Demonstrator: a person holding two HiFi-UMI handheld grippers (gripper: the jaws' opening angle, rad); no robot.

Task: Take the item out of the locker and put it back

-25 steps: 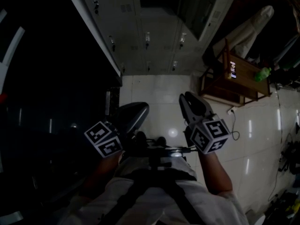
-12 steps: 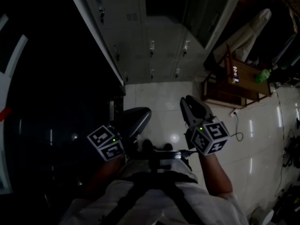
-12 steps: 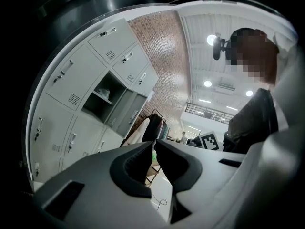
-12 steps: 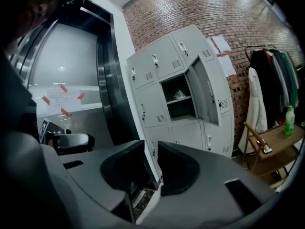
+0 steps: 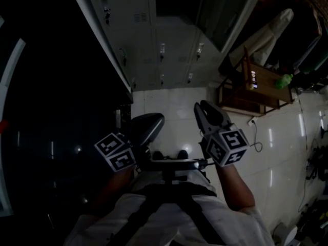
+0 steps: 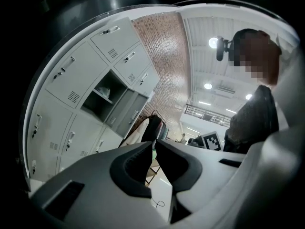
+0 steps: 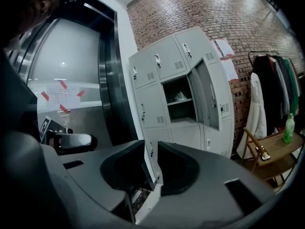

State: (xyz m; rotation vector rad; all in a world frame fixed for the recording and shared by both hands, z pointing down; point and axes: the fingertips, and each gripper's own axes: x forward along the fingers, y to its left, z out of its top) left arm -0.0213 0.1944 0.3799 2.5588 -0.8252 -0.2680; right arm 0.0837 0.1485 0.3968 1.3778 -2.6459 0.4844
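Observation:
The grey lockers point(image 5: 169, 50) stand ahead, and one upper compartment point(image 7: 178, 99) has its door point(image 7: 209, 97) swung open. A small pale item point(image 7: 180, 96) lies on that compartment's shelf. The open compartment point(image 6: 107, 92) also shows in the left gripper view. My left gripper point(image 5: 146, 126) hangs low over the floor, far from the lockers; its jaws are empty and closed to a thin slit. My right gripper point(image 5: 207, 114) is beside it at the same height. Its jaws are slightly apart with nothing between them, and they point toward the lockers.
A wooden rack point(image 5: 256, 86) with a green bottle point(image 5: 283, 80) stands right of the lockers, with a white garment point(image 5: 266, 32) hanging behind it. A steel lift door point(image 7: 107, 80) is left of the lockers. A cable point(image 5: 256, 137) lies on the tiled floor.
The head view has tilted up a little, bringing more of the open compartment into view. Both grippers stay at about the same place, jaws unchanged.

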